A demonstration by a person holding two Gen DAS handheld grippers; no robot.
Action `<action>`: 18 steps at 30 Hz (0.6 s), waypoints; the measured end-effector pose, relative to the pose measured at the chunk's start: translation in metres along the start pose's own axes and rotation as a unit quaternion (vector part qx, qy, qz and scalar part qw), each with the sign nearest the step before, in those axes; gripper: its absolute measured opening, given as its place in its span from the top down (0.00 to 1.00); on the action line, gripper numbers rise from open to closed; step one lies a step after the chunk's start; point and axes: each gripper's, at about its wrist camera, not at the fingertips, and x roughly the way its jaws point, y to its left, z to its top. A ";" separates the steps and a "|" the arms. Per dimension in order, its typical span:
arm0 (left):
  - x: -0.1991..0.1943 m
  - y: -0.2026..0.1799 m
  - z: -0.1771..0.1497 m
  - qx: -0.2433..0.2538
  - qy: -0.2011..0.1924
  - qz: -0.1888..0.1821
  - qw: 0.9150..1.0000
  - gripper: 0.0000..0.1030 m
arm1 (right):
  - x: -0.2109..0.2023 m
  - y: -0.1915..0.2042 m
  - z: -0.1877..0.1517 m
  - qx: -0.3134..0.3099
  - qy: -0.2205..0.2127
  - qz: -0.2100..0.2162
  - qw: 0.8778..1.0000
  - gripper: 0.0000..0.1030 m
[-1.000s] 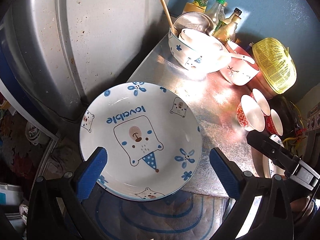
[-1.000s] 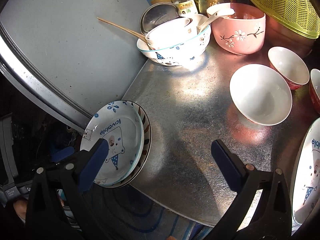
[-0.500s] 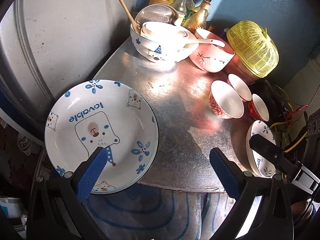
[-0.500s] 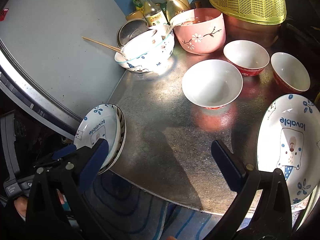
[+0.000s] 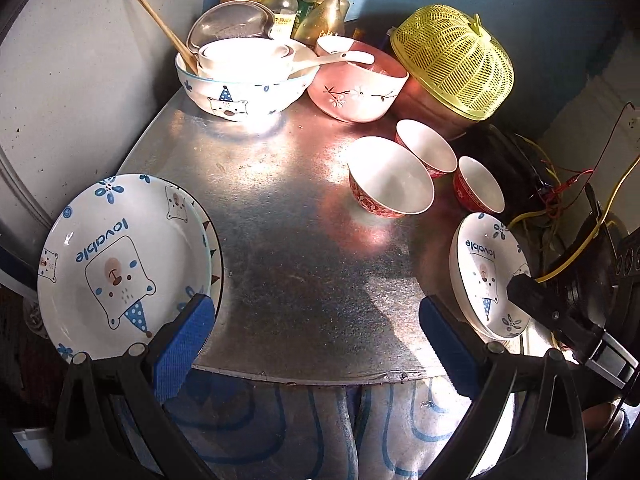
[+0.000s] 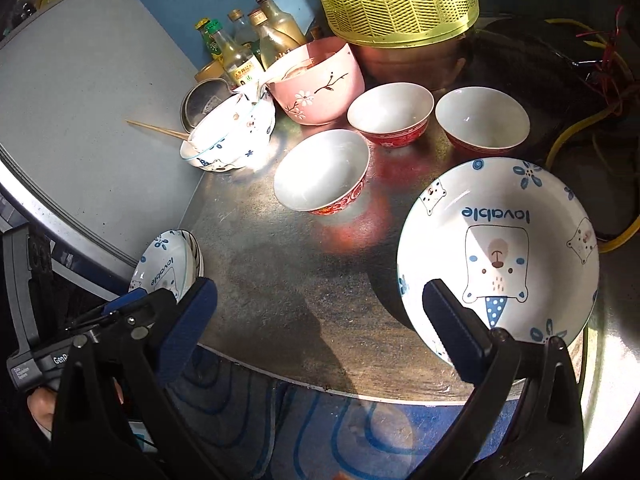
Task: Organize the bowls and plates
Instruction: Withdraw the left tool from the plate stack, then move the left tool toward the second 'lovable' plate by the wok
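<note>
A white bear-print plate (image 5: 120, 256) lies on another plate at the metal table's (image 5: 304, 240) front left corner; it also shows in the right wrist view (image 6: 168, 268). A second bear-print plate (image 6: 500, 248) lies at the front right, also seen in the left wrist view (image 5: 486, 272). Three red bowls (image 6: 324, 172) (image 6: 390, 112) (image 6: 482, 120) stand mid-right. My left gripper (image 5: 312, 332) is open and empty above the table's front edge. My right gripper (image 6: 316, 328) is open and empty, its right finger (image 6: 456, 332) over the right plate's near rim.
At the back stand a white-blue bowl stack with chopsticks (image 5: 244, 80), a pink bowl with a spoon (image 5: 356, 88), a yellow basket (image 5: 452, 60) over a metal bowl, and bottles (image 5: 304, 4). A grey fridge wall (image 5: 72, 72) is left; wires (image 5: 568, 184) lie right.
Both grippers have pulled back and swung right. The left plate has slid to the left of the left view; the right plate has come in front of the right gripper.
</note>
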 end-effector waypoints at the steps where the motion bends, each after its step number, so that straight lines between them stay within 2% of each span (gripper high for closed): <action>1: 0.001 -0.004 0.000 0.003 0.001 -0.003 1.000 0.01 | -0.003 -0.004 0.000 0.004 -0.002 -0.003 1.000 0.00; 18: 0.027 -0.058 -0.001 0.050 0.029 -0.032 0.998 0.01 | -0.038 -0.067 -0.011 0.067 -0.023 -0.043 0.997 0.00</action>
